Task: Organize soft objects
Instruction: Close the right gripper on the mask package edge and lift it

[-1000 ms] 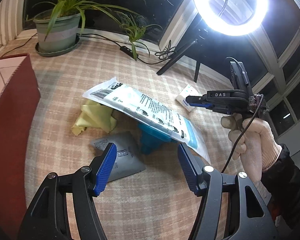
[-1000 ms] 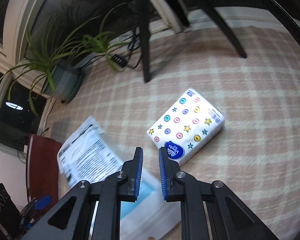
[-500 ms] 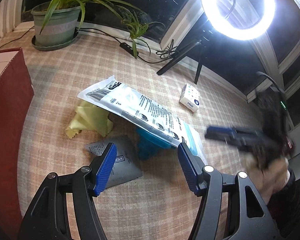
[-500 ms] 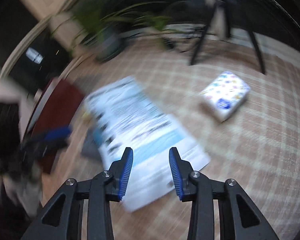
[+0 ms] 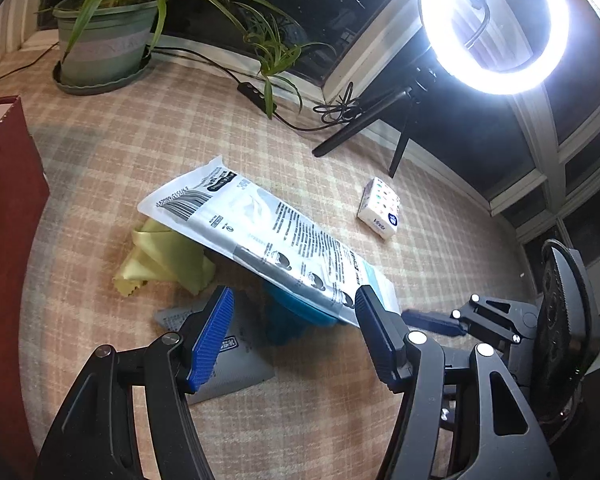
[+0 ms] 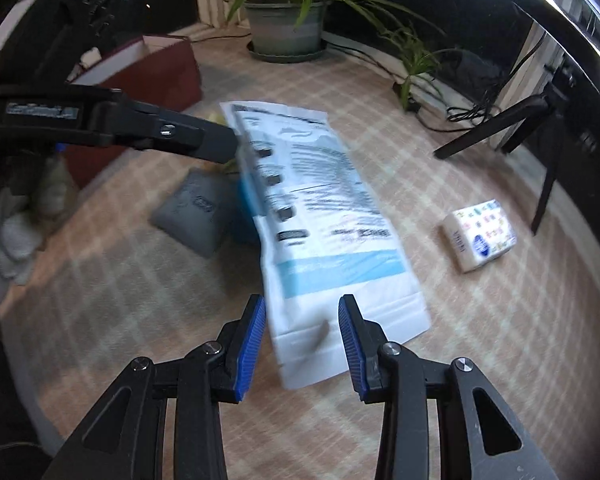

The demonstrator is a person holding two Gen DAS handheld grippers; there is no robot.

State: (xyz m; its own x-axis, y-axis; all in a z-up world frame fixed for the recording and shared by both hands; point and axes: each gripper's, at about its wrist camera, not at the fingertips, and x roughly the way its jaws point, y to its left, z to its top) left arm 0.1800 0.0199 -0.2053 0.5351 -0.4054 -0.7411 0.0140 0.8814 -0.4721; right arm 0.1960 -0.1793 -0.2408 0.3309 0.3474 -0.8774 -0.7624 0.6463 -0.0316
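- White plastic packet (image 5: 268, 240) lies on the checked table (image 5: 140, 152), propped over a blue cloth (image 5: 288, 320) and yellow cloth (image 5: 160, 256).
- Left tool (image 5: 294, 336) stands apart, empty.
- Right tool (image 6: 302, 344) hovers apart over the packet's near end, gripping nothing.
- Tissue pack (image 6: 480, 234) sits well apart.

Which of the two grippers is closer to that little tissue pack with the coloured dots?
The right. The right gripper hangs over the near end of the big white bag, with the tissue pack off to its side. The left gripper sits farther back, over the blue cloth.
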